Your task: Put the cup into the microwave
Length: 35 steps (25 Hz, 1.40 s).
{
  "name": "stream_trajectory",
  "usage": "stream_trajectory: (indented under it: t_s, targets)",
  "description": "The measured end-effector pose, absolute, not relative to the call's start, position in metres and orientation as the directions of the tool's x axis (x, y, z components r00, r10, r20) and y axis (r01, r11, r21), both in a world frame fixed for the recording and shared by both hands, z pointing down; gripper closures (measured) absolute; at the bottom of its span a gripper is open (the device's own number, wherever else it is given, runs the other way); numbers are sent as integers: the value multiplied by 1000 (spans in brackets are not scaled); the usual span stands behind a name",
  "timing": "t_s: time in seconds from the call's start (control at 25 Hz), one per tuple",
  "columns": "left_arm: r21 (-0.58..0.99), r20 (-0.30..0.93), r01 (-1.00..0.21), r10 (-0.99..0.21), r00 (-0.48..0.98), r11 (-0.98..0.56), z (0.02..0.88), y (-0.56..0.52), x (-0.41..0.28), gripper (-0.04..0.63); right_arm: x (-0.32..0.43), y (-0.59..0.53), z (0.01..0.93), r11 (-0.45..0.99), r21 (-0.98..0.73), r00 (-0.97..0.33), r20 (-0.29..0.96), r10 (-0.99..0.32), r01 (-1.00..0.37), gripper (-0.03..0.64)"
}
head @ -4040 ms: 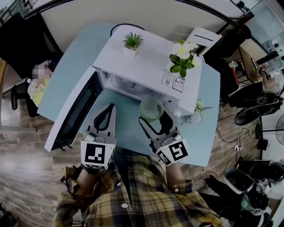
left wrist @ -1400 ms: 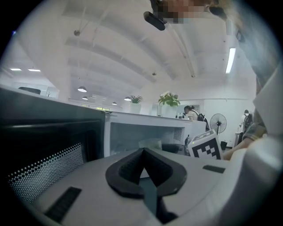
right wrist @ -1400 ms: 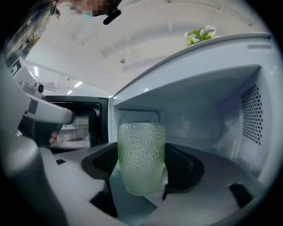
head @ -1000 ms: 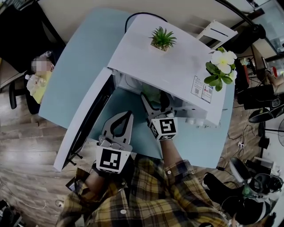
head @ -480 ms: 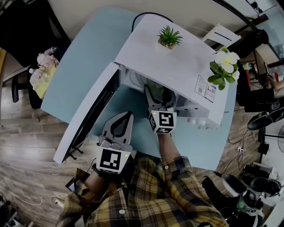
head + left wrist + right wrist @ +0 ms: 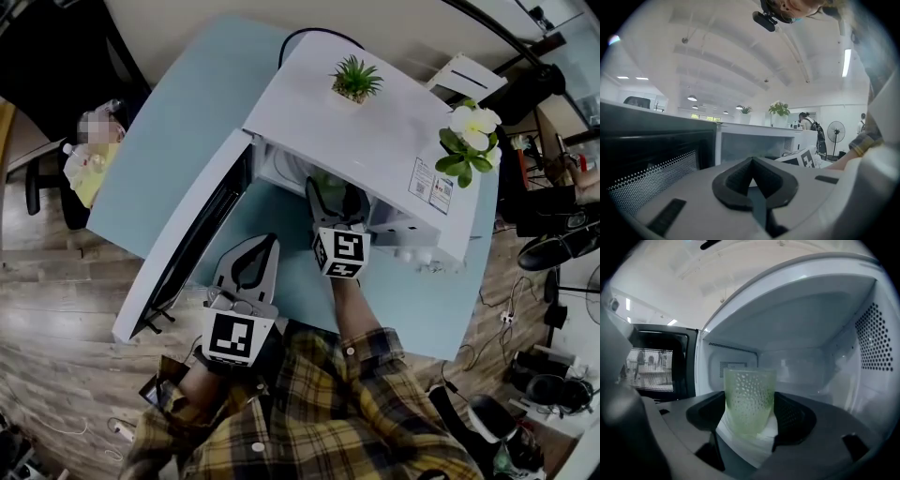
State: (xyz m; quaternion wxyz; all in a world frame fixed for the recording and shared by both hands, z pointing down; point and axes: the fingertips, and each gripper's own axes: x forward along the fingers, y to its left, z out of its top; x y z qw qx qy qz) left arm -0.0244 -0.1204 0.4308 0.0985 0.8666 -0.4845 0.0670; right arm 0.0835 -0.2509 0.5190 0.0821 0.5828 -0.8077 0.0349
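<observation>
A white microwave stands open on the light-blue table.

Succulent, flowers, table, perhaps fan

Pale green, dimple-patterned cup inside white microwave, dark window in its door. Beneath microwave, light blue table; on top, green plant; in front, yellow-and-dark plaid shirt.

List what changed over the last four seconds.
The right tool carried the green cup forward from in front of the microwave into its cavity, still clamped on it. The left tool stayed shut and empty, and the door stayed open.
</observation>
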Motion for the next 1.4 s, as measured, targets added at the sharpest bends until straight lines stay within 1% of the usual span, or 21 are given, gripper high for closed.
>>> stream_trajectory:
  t_s: [0.16,0.36,0.52,0.96,1.4]
  targets:
    - [106,206,-857,-832,514,-504,428,-120,-26,604,77,-250,526,332,102,-305,216,-927,-938,288]
    - [95,195,-859,-837,511,-502,425,-119,-28,604,74,-250,529,337,92,-307,243,-920,-937,287]
    - [95,184,-863,-843,505,-497,422,-118,-32,603,75,-247,525,329,54,-309,232,-923,-943,285]
    - [86,160,-875,-861,484,-476,410,-111,-46,604,73,-230,507,344,34,-331,207,-921,-938,285]
    - [61,116,-864,-856,504,-500,390,-108,-45,603,80,-188,462,381,-37,-383,128,-915,-924,287]
